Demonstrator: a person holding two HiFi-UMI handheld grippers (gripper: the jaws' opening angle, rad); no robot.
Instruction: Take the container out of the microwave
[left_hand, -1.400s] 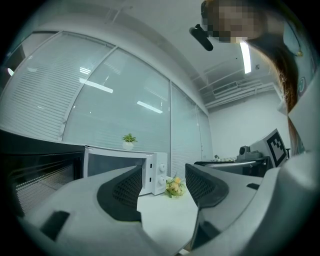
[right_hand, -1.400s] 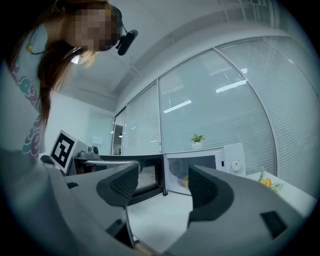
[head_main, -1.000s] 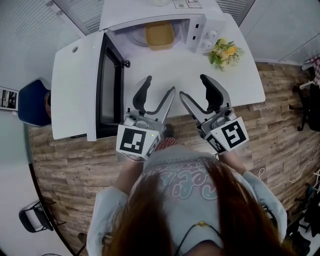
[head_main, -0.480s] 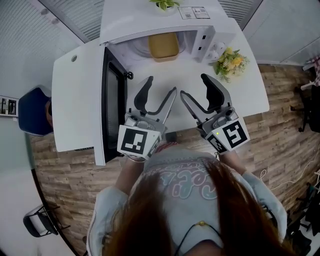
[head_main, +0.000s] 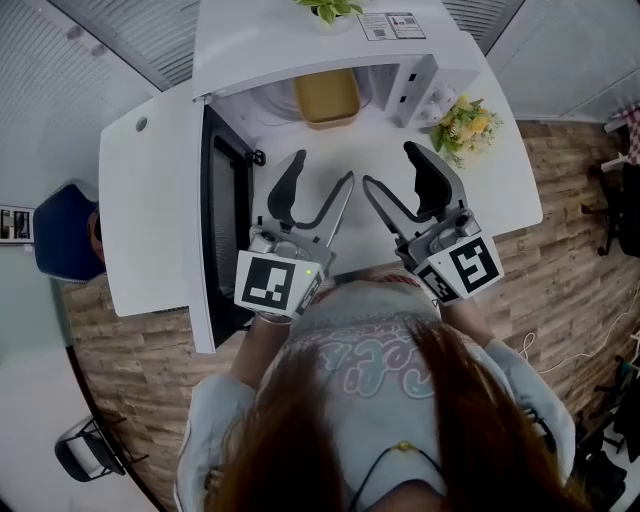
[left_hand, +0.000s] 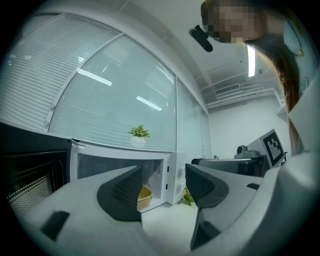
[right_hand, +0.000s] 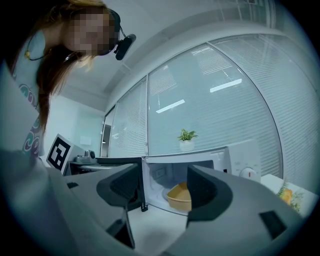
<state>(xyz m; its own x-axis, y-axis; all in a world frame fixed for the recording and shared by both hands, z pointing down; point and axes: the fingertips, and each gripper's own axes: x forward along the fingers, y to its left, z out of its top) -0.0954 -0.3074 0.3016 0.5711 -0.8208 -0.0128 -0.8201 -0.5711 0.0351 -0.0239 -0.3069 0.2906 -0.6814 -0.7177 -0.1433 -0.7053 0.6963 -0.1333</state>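
Observation:
A yellow container (head_main: 325, 96) sits inside the open white microwave (head_main: 420, 55) at the back of the table. It also shows in the right gripper view as the container (right_hand: 178, 196) and, partly hidden by a jaw, in the left gripper view as the container (left_hand: 144, 196). My left gripper (head_main: 318, 171) and right gripper (head_main: 391, 168) hover side by side over the white table (head_main: 500, 190), well short of the microwave. Both are open with nothing between their fingers.
The microwave door (head_main: 155, 215) swings wide open to the left, toward me. A bunch of yellow flowers (head_main: 461, 124) lies right of the microwave. A small potted plant (head_main: 325, 8) stands on top of it. Wooden floor and a blue chair (head_main: 62, 230) lie beyond the table.
The head view has shifted a little, so the microwave and door look nearer. Both grippers stay open in nearly the same place over the table.

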